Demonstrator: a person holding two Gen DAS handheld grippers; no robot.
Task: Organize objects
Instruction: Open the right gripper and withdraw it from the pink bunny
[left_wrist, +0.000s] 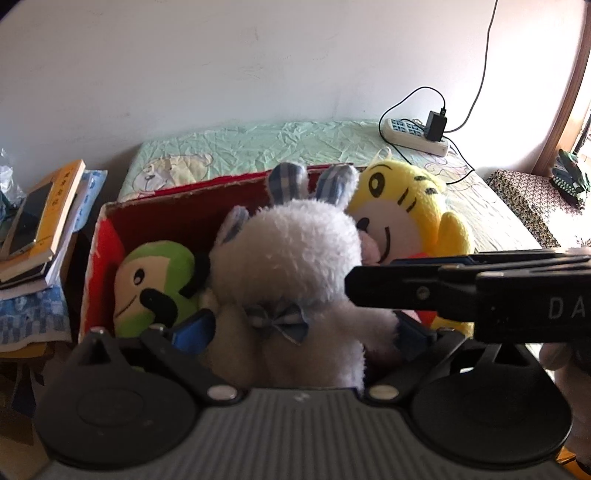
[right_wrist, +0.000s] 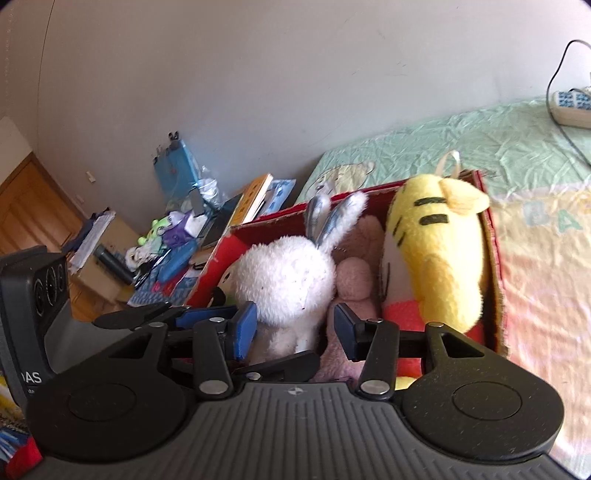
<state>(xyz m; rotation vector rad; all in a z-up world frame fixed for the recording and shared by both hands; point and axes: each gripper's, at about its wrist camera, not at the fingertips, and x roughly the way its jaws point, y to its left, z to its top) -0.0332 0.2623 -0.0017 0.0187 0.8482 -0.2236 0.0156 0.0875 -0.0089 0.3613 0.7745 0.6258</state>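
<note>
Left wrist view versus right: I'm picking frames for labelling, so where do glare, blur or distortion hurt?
Left wrist view: sunlight blows out the right edge beyond the yellow tiger plush; right wrist view: the bed sheet is washed out; both bend toward the edges.

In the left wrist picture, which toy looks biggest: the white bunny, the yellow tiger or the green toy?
1. white bunny, though it sits nearest the camera.
2. yellow tiger, partly hidden.
3. green toy, partly hidden too.

Bed (left_wrist: 258, 144) — red box (left_wrist: 107, 236), power strip (left_wrist: 410, 134)
</note>
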